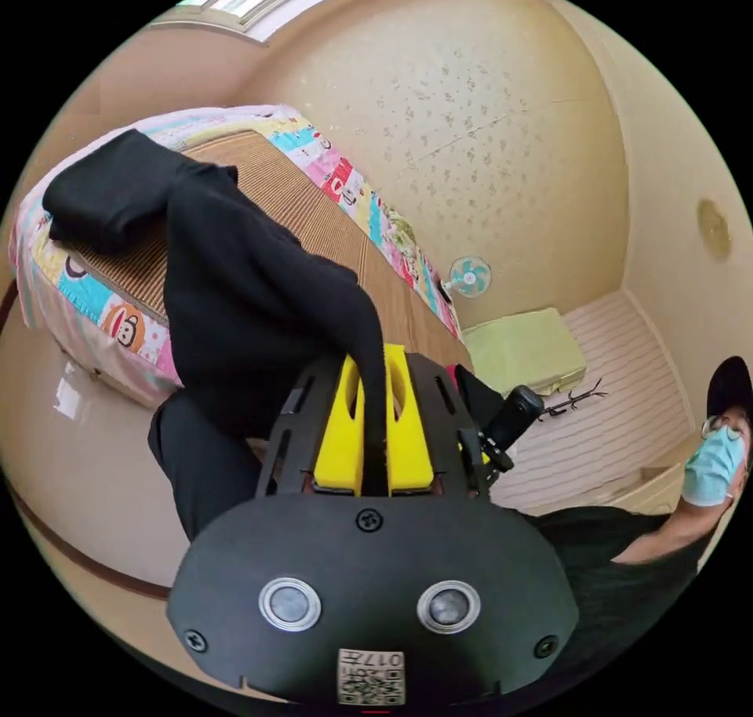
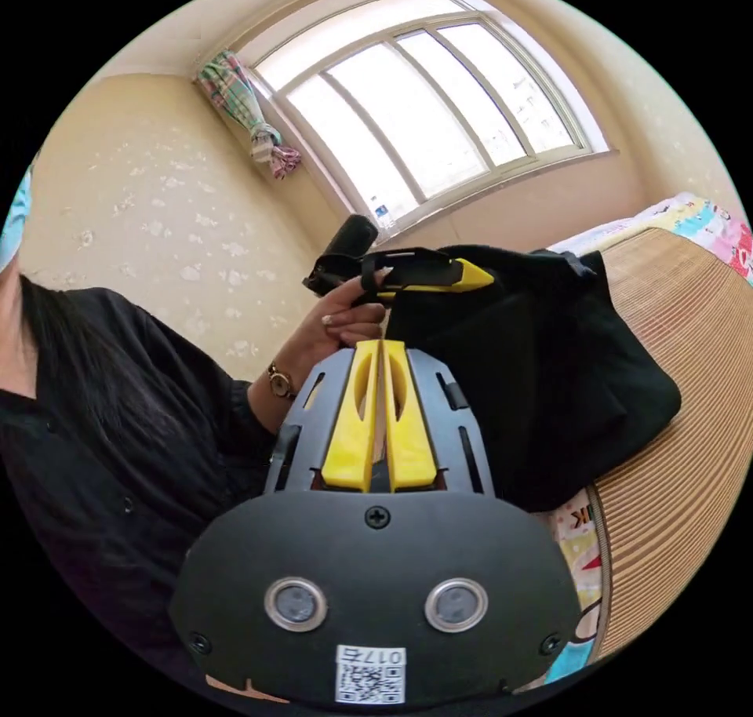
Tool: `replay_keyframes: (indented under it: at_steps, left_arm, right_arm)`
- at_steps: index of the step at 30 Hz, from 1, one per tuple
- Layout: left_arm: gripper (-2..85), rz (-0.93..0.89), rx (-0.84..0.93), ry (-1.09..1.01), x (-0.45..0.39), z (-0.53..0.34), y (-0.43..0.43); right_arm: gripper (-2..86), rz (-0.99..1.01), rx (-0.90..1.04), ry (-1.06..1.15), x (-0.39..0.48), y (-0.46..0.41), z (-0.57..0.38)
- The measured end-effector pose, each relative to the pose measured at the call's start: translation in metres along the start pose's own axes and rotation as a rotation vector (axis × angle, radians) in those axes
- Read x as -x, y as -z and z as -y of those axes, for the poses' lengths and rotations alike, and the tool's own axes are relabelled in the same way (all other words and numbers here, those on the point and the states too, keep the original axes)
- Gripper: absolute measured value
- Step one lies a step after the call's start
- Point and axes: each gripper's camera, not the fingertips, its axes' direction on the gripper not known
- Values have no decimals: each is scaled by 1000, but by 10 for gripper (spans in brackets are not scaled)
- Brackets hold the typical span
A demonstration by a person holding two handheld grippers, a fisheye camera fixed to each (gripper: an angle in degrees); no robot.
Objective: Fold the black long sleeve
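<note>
The black long sleeve (image 1: 235, 278) hangs lifted off the bed. One end still rests on the striped mat (image 1: 306, 207), and a bunched strip runs up between my left gripper's (image 1: 375, 352) yellow jaws, which are shut on it. In the right gripper view the same garment (image 2: 549, 372) droops over the mat's edge (image 2: 690, 317). There a hand holds the left gripper (image 2: 439, 274) above it, pinching the cloth. My right gripper (image 2: 380, 346) has its yellow jaws pressed together just below that hand, beside the cloth's edge, and I see no cloth between them.
The bed has a colourful cartoon sheet (image 1: 118, 317) under the mat. A person in black (image 2: 118, 434) stands close by. A small fan (image 1: 469, 276), a green cushion (image 1: 525, 348) and white flooring (image 1: 620, 403) lie beyond. A bright window (image 2: 423, 113) fills the wall behind.
</note>
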Motion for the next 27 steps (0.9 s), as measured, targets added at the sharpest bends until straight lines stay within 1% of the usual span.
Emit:
replay_keyframes:
  at_steps: [1, 2, 3, 4, 6, 7, 8, 9, 10, 12, 13, 15, 16, 18, 20, 22, 24, 25, 27]
  left_arm:
    - [35, -15, -16, -51, -12, -2, 14]
    - [32, -73, -44, -168, -39, -5, 45]
    - [27, -154, -67, -308, -71, -8, 80]
    - [25, -200, -78, -386, -87, -10, 97]
    - [18, -407, -124, -671, -147, -21, 162]
    - [17, -470, -139, -730, -159, -23, 176]
    - [15, -615, -158, -835, -177, -25, 201]
    - [13, -771, -161, -906, -187, -22, 219]
    - [13, -846, -162, -921, -189, -19, 226]
    - [9, -1118, -118, -905, -189, 3, 229]
    - [8, -1185, -96, -890, -188, 9, 224]
    - [7, -1422, -29, -795, -186, 24, 192]
    - [6, -1467, -22, -757, -186, 25, 182]
    - [3, -1609, 20, -616, -190, 26, 141]
    - [3, -1683, 88, -588, -205, 23, 119]
    - [3, -1727, 163, -598, -227, 16, 104]
    - [4, -1750, 246, -638, -263, 4, 95]
    - [4, -1742, 265, -652, -272, 1, 95]
    - [5, -1673, 318, -731, -307, -12, 99]
  right_arm:
    - [13, 90, -51, 55, 11, 31, -12]
    - [13, 147, -111, 90, 20, 64, -24]
    - [12, 151, -138, 93, 24, 80, -29]
    - [13, 115, -182, 81, 30, 112, -39]
    - [16, 9, -221, 68, 40, 153, -50]
    - [20, -67, -241, 76, 47, 174, -56]
    - [27, -131, -261, 75, 53, 193, -62]
    - [31, -153, -273, 70, 55, 201, -64]
    - [43, -172, -302, 62, 58, 216, -69]
    - [61, -168, -353, 66, 61, 232, -77]
    - [73, -158, -387, 65, 60, 237, -85]
    - [89, -123, -404, 53, 55, 235, -94]
    - [101, -85, -387, 32, 49, 228, -99]
    - [118, -23, -356, 10, 41, 213, -104]
    - [132, 30, -339, 17, 40, 195, -110]
    - [143, 14, -330, 14, 41, 185, -113]
    - [160, -48, -303, -2, 40, 177, -112]
    - [175, -111, -279, -10, 40, 171, -110]
    - [185, -216, -270, -22, 40, 166, -105]
